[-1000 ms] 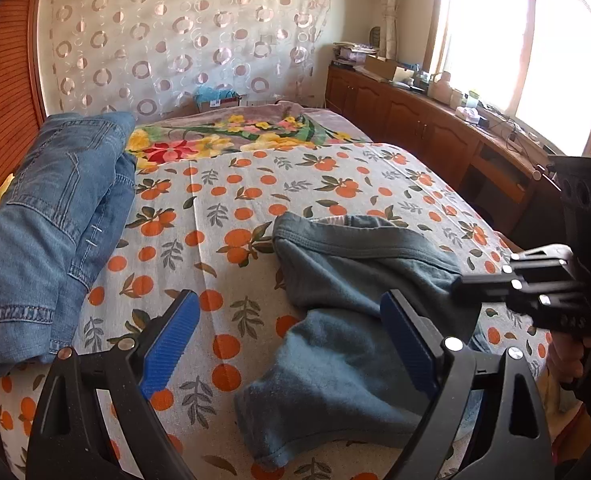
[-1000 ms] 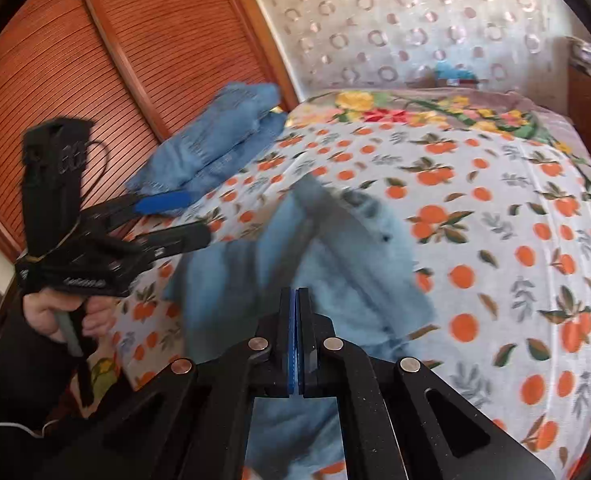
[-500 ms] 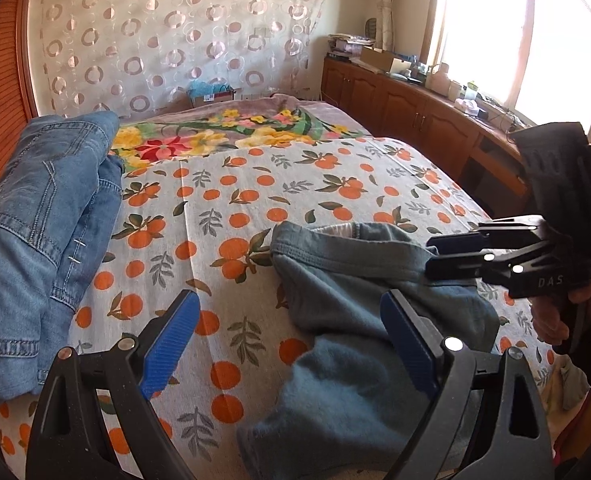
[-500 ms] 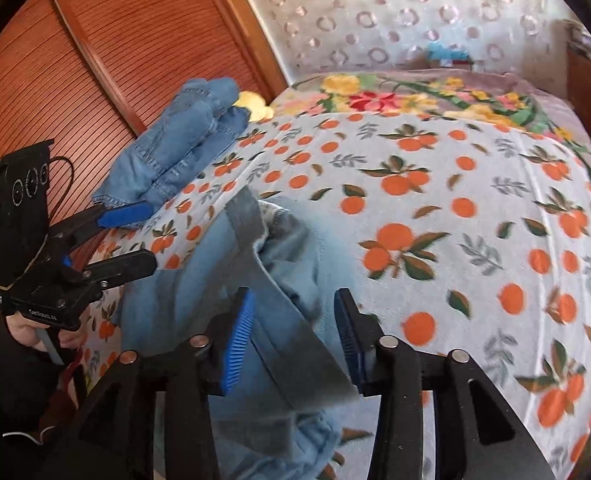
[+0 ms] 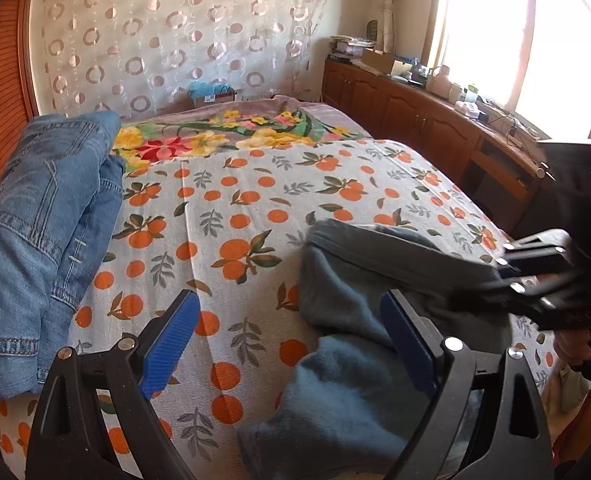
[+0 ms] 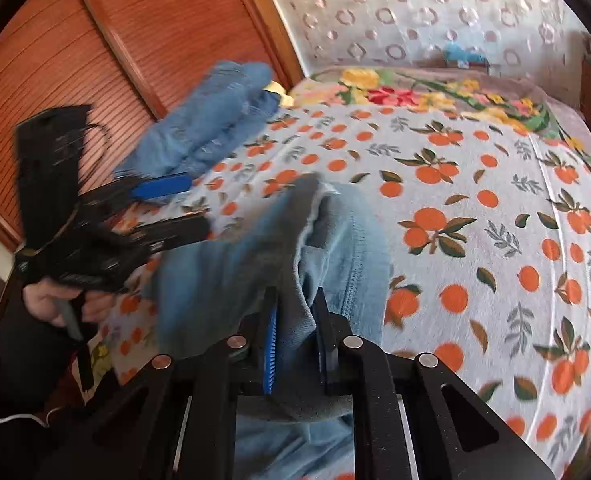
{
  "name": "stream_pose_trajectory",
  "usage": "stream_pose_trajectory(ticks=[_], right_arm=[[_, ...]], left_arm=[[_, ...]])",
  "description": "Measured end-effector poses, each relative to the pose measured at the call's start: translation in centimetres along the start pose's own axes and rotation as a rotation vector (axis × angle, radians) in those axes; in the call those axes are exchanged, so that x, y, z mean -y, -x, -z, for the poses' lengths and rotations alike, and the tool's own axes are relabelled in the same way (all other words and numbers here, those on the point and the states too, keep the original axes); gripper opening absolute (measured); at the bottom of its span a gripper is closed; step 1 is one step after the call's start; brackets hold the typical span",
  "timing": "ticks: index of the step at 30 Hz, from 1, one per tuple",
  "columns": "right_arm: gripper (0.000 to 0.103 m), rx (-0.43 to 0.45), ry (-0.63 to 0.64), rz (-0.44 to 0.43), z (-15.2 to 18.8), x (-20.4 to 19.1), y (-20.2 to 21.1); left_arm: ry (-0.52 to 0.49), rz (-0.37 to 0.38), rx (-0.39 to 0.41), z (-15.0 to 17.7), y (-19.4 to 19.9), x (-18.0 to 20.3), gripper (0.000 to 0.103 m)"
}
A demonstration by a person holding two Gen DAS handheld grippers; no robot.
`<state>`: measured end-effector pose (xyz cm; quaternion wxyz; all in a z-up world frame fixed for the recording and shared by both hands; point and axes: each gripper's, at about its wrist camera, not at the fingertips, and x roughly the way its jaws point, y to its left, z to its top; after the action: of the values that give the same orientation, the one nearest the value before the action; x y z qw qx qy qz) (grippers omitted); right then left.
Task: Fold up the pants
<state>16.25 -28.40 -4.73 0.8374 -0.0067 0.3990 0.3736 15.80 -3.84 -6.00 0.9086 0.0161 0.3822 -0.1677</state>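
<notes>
Right tongs (image 6: 295,344) went from gaping to closing on pants (image 6: 231,272) waistband bunched between pads; left tongs (image 5: 291,340) gaped, empty. Risk: thick bunch slipping out.

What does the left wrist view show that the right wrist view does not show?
Only the left wrist view: the window, the wooden cabinets under it, and the open, empty left gripper.

Only the right wrist view: the right gripper closing with a fold of the grey-blue pants between its pads.

Both: the pants, the folded jeans and the orange-print bedsheet.
</notes>
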Motion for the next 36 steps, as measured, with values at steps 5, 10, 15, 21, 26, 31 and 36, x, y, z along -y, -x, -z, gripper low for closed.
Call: stream_pose_trajectory(ticks=[5,10,15,21,26,31,36], right_arm=[[0.015,0.008,0.041,-0.021,1.8,-2.6,1.5],[0.015,0.008,0.044,-0.036,3.9,-3.7,1.7],[0.015,0.005,0.058,-0.017,5.9,-4.4,1.9],[0.015,-0.019,0.072,0.002,8.1,-5.3,1.5],[0.015,-0.036,0.054,0.007,9.4,-5.5,0.8],[0.016,0.000,0.027,0.041,9.7,-5.6,1.9],[0.018,0.055,-0.005,0.058,10.0,-5.6,4.5]], left_arm=[[-0.026,0.022,0.008,-1.5,0.1,1.4,0.092],[-0.055,0.075,-0.007,-3.0,-0.4,3.0,0.090],[-0.032,0.090,-0.056,-3.5,-1.3,2.9,0.077],[-0.005,0.097,-0.084,-0.8,-1.1,2.1,0.076],[0.039,0.159,-0.091,0.5,-1.0,1.8,0.071],[0.042,0.196,-0.098,1.7,-0.7,2.4,0.058],[0.033,0.205,-0.083,2.3,-0.1,2.6,0.035]])
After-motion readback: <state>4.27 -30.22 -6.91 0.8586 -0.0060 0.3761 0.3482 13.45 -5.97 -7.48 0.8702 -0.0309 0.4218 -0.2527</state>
